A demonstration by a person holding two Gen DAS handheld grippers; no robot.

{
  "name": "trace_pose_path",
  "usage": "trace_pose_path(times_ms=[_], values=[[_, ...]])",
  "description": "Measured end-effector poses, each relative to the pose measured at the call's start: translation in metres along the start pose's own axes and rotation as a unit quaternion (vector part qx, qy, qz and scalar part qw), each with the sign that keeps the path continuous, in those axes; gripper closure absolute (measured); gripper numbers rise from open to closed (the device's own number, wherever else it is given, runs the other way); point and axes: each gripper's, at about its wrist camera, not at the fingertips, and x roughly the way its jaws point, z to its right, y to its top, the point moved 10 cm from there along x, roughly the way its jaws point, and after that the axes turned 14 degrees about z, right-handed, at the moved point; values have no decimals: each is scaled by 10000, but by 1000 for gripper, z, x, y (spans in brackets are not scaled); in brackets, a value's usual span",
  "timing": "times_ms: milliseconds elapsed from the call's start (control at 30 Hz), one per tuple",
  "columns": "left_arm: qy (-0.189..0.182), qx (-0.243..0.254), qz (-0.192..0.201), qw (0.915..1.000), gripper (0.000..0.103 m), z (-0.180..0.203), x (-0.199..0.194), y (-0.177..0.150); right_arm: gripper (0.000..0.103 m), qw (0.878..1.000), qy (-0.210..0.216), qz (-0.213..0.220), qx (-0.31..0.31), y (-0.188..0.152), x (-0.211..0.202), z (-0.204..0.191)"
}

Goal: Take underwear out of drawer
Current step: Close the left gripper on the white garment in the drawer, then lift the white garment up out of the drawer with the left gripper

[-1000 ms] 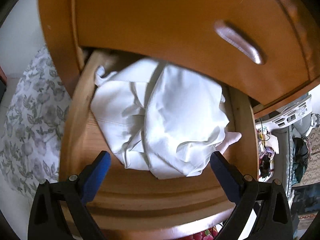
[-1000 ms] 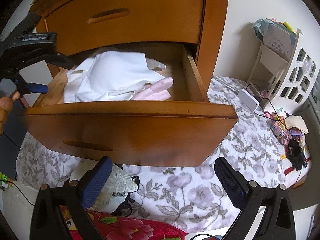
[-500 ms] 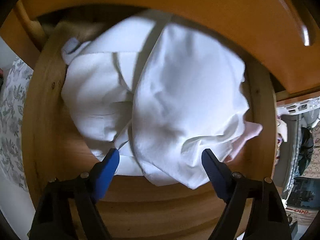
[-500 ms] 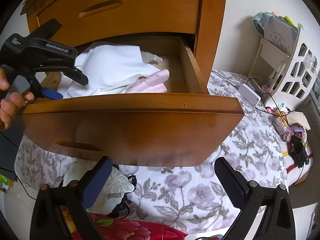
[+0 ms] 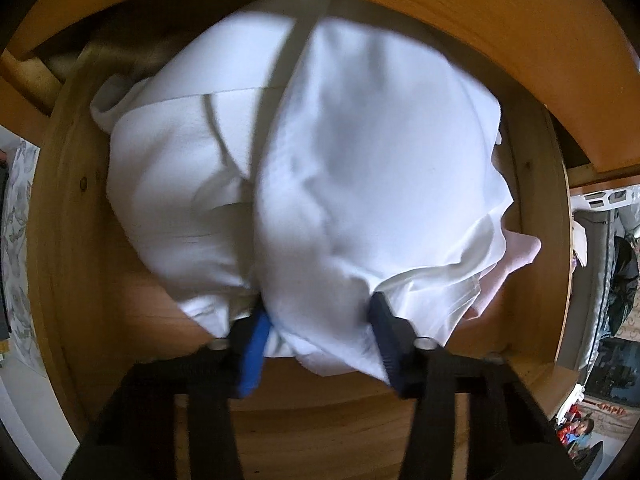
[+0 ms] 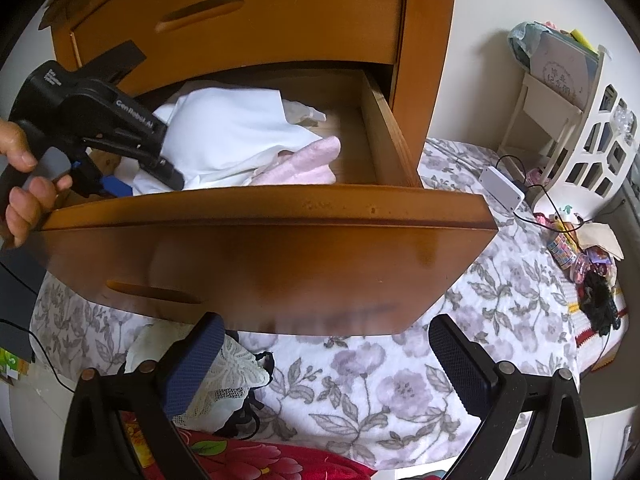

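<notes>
The white underwear [image 5: 360, 168] lies heaped in the open wooden drawer [image 5: 68, 208], with a pink garment [image 5: 516, 256] sticking out under its right edge. My left gripper [image 5: 318, 312] points down into the drawer. Its jaws are closing, and the blue pads [image 5: 256, 336] press into a bunched fold at the cloth's near edge. From the right wrist view, the same left gripper [image 6: 148, 184] reaches in from the left over the white underwear [image 6: 232, 132]. My right gripper [image 6: 320, 344] hangs open and empty in front of the drawer's front panel [image 6: 260, 248].
A shut upper drawer [image 6: 240, 12] overhangs the open one. A hand [image 6: 24, 184] holds the left gripper's handle. Below the drawer are a floral bedspread [image 6: 400, 380], a lace garment [image 6: 224, 380] and red flowered cloth [image 6: 248, 460]. A white rack [image 6: 580, 120] and small clutter stand at the right.
My left gripper has dropped into the drawer and come close over the white cloth. Its jaws have narrowed from wide apart to pinching the cloth's near edge. The right gripper has stayed put.
</notes>
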Motion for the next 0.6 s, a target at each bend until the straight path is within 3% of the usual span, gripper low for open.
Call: trace_pose_path(times_ms=[200,367,500,600], values=[[-498,-265,241,9981,89,-3,-8,3,0,10000,-10,23,2,1,-2,0],[-996,-491,792,9907,93,-6,-34,-4,0,10000,-49,45,20,3,-4,2],[-1726,-829,1389,9716,94,-5,-59,-9,0,10000,-56,54,-10,5,-6,1],[-1960,-825,1775,9609,96,-3,-75,-17,0,9999,-36,74,-72,6,-8,-2]])
